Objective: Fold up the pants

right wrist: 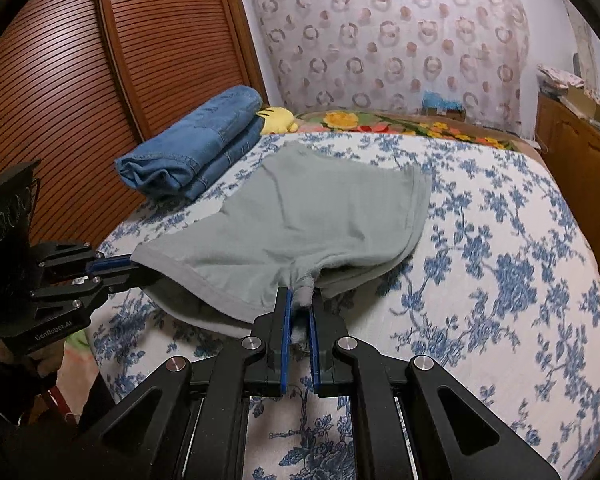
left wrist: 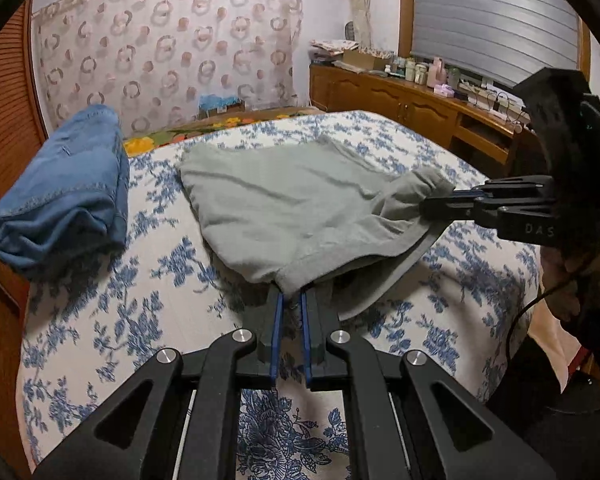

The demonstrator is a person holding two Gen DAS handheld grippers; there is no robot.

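1. Holding the near edge of the grey pants [left wrist: 300, 204] off the bed [left wrist: 112, 320], both grippers are pinched down on cloth: the left gripper [left wrist: 292, 300] has its blue pads nearly together on one corner of the hem, and the right gripper [right wrist: 300, 300] is clamped the same way on a bunched corner at the other end of that edge.

2. The pants lie on the blue-flowered bed cover, already doubled over, with the far part flat on the cover and the near edge lifted between the two grippers so that it sags a little in the middle.

3. The step in hand looks like carrying this lifted edge over for another fold; the garment is part folded, not finished.

4. The next move calls for both hands to travel together toward the far edge, keeping the held hem taut and level so the layers do not slip apart or drag the lower layer along.

5. The two corners should land squarely on the far edge before either grip is let go.

6. A folded pair of blue jeans [right wrist: 196, 148] sits well apart on the left side of the bed, next to a yellow soft toy [right wrist: 278, 117], so the path ahead is free.
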